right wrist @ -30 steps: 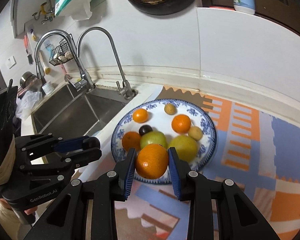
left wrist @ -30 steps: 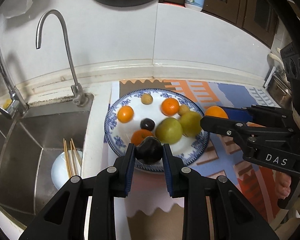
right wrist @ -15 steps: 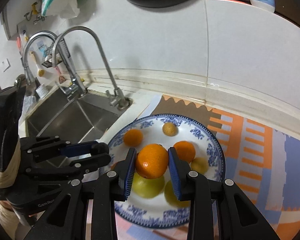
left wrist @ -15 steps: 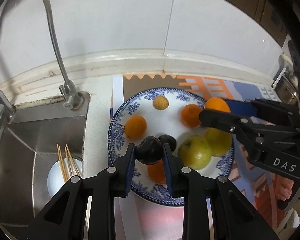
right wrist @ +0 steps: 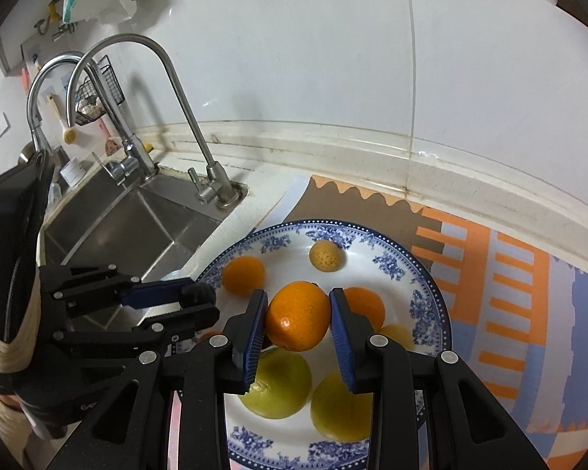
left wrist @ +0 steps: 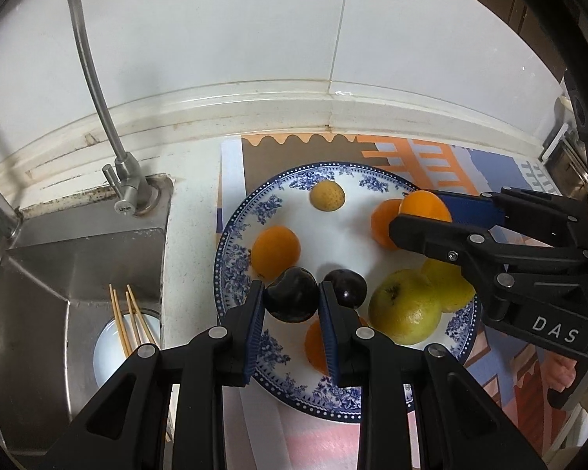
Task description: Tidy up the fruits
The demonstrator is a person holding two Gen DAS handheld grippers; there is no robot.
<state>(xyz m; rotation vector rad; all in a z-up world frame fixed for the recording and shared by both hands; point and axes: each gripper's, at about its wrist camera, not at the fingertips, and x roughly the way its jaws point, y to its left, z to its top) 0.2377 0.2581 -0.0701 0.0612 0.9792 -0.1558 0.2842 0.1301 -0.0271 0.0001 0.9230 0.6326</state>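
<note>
Left wrist view shows the left gripper (left wrist: 291, 300) clamped on a dark plum (left wrist: 292, 293), held over the near-left part of a blue-and-white plate (left wrist: 235, 258). Just beyond its right finger lies a second dark plum (left wrist: 347, 288), and under that finger an orange (left wrist: 315, 340) shows partly. Ahead and left of the gripper sits another orange (left wrist: 275, 251); to the right lies a green apple (left wrist: 405, 311), with a yellow-green fruit (left wrist: 449, 288) touching it behind. Farther ahead rests a small yellow fruit (left wrist: 327, 195). Right wrist view shows the right gripper (right wrist: 298, 323) clamped on a large orange (right wrist: 298, 321) above the middle of the plate (right wrist: 423, 274), the apple (right wrist: 278, 385) and the yellow-green fruit (right wrist: 339, 407) below it and nearer the camera. Left of both grippers, a steel sink (left wrist: 58, 274) is set into the bench (left wrist: 192, 164), with a white bowl (left wrist: 106, 356) holding chopsticks (left wrist: 127, 319) inside it. A patterned mat (right wrist: 509, 274) lies under the plate, and a curved tap (right wrist: 168, 90) rises at the sink's far corner.
</note>
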